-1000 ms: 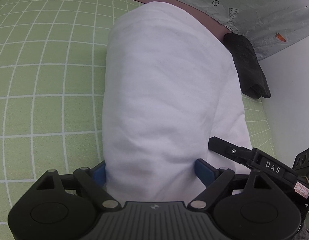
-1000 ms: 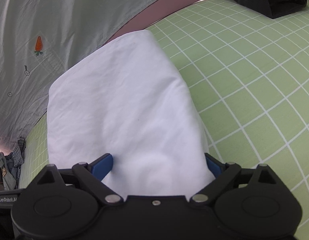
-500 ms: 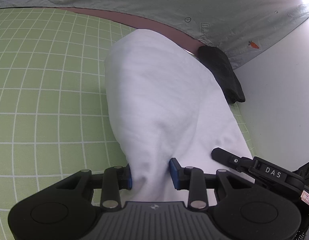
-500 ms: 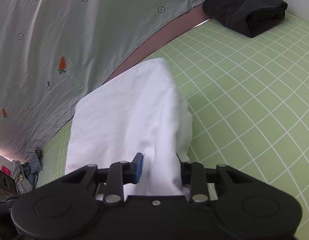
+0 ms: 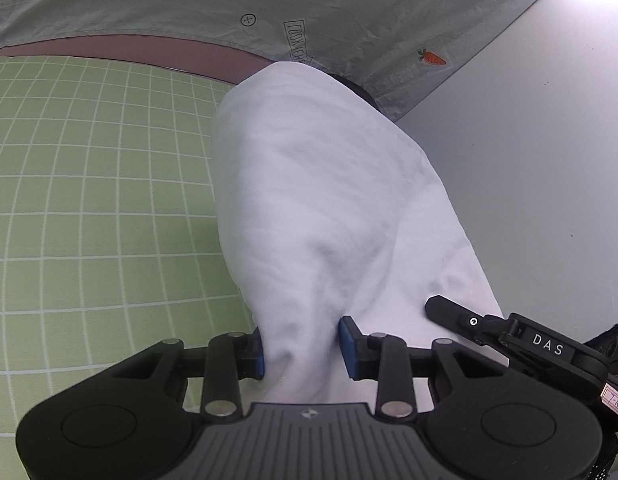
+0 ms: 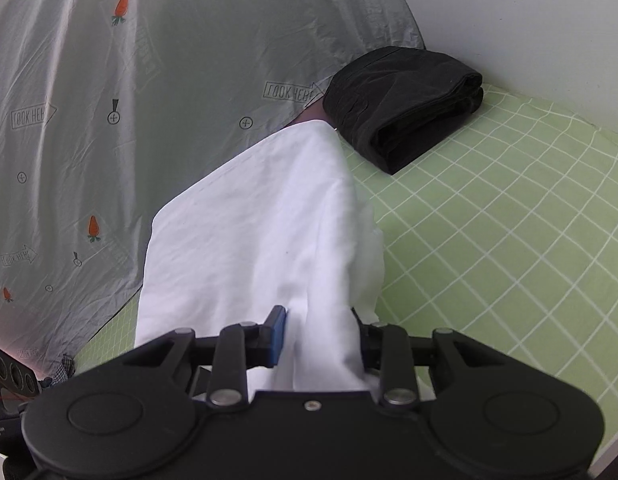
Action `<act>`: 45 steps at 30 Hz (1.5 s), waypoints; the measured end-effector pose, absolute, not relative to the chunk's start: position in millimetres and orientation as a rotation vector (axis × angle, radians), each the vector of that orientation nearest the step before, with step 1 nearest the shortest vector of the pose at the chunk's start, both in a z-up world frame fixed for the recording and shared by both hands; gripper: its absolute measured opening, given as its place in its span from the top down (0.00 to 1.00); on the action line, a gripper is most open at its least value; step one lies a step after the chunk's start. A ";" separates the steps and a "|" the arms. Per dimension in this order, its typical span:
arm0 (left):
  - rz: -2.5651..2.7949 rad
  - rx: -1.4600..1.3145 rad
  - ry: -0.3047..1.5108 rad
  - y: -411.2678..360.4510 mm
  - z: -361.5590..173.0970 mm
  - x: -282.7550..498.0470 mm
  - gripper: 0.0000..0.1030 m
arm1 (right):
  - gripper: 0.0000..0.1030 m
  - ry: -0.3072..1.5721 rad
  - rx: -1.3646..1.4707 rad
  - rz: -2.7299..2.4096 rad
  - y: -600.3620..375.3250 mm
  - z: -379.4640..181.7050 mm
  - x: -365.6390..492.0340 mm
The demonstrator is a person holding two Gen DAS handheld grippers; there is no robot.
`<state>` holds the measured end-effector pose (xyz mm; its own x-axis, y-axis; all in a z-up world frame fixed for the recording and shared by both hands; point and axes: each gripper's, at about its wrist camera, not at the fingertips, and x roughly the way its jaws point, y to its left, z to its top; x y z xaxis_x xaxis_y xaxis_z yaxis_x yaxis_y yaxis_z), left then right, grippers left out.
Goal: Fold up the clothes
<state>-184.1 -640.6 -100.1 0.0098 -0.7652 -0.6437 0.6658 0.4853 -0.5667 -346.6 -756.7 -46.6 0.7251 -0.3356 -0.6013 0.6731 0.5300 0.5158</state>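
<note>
- The left gripper (image 5: 302, 350) is clamping the near edge of the white garment (image 5: 321, 184), and the right gripper (image 6: 317, 338) is pinching the same edge, probably so both corners can travel together for a fold.
- The garment is hanging off the green checked sheet (image 5: 89, 200), stretching toward the far grey cover (image 6: 149, 100).
- It is looking smooth, lightly creased, bunched at the pads.
- A folded black garment (image 6: 405, 108) is lying far right.

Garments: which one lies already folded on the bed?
The black garment, folded against the wall; the white garment hangs pinched in both hand-held grippers.
</note>
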 end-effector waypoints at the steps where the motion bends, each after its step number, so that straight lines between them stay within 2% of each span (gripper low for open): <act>1: -1.118 -0.130 1.085 -660.0 -100.4 -190.7 0.66 | 0.70 0.466 0.783 -0.624 -775.4 -43.8 -353.2; 6: -1.124 -0.186 1.046 -748.1 -85.5 -202.7 0.66 | 0.71 0.436 0.728 -0.606 -878.2 -24.7 -379.0; 14: -1.136 -0.177 0.893 -903.8 -62.7 -142.5 0.66 | 0.72 0.304 0.625 -0.594 -1032.7 2.4 -352.6; 16: -1.109 -0.178 0.877 -940.0 -69.6 -114.2 0.62 | 0.72 0.293 0.607 -0.596 -1069.8 -2.1 -330.9; 17: -1.080 -0.169 0.874 -957.4 -78.7 -99.4 0.54 | 0.71 0.292 0.598 -0.601 -1092.1 -9.4 -318.2; 18: -1.034 -0.116 0.865 -967.7 -89.0 -90.9 0.46 | 0.68 0.303 0.577 -0.627 -1110.9 -20.6 -302.8; 20: -0.919 0.020 0.844 -987.0 -108.9 -77.0 0.44 | 0.53 0.336 0.524 -0.701 -1142.8 -44.3 -270.3; 21: -0.862 0.075 0.832 -994.9 -118.3 -70.7 0.43 | 0.52 0.380 0.469 -0.747 -1151.9 -55.3 -254.3; 22: -0.855 0.085 0.830 -997.9 -127.2 -64.9 0.39 | 0.52 0.438 0.397 -0.797 -1157.4 -65.9 -238.5; 24: -0.861 0.056 0.814 -993.6 -136.6 -59.4 0.25 | 0.52 0.485 0.256 -0.866 -1150.6 -77.2 -222.8; 26: -0.854 0.050 0.801 -988.6 -143.1 -59.9 0.20 | 0.51 0.457 0.185 -0.877 -1133.9 -81.7 -224.1; 30: -0.816 0.004 0.852 -990.0 -154.4 -49.1 0.09 | 0.38 0.459 0.187 -0.831 -1106.7 -102.6 -230.8; 33: -0.817 0.061 0.816 -985.6 -149.3 -54.8 0.09 | 0.38 0.509 0.163 -0.815 -1093.8 -111.5 -231.1; 34: -0.815 0.085 0.797 -980.9 -145.1 -60.1 0.09 | 0.34 0.521 0.178 -0.811 -1090.7 -107.2 -233.7; 35: -0.813 0.109 0.778 -975.6 -140.5 -66.1 0.09 | 0.31 0.528 0.213 -0.809 -1088.4 -101.9 -237.9; 36: -0.815 0.128 0.758 -967.9 -135.4 -73.3 0.09 | 0.21 0.530 0.244 -0.813 -1084.1 -98.8 -243.5; 37: -0.819 0.138 0.743 -960.1 -130.9 -79.5 0.09 | 0.16 0.530 0.273 -0.819 -1078.5 -96.7 -249.8; 41: -0.839 0.130 0.703 -910.5 -105.0 -115.6 0.03 | 0.12 0.543 0.282 -0.830 -1048.8 -83.4 -275.3; 43: -0.858 0.131 0.678 -880.9 -91.0 -140.2 0.03 | 0.07 0.528 0.289 -0.844 -1029.4 -72.9 -293.2; 45: -0.853 0.141 0.661 -853.9 -79.7 -166.8 0.03 | 0.07 0.485 0.332 -0.851 -1008.7 -57.6 -320.0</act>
<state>-166.8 -853.9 -79.7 0.4730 -0.6522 -0.5924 0.7364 0.6618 -0.1406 -320.0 -1008.7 -57.6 0.5612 -0.6337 -0.5325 0.7810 0.6185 0.0870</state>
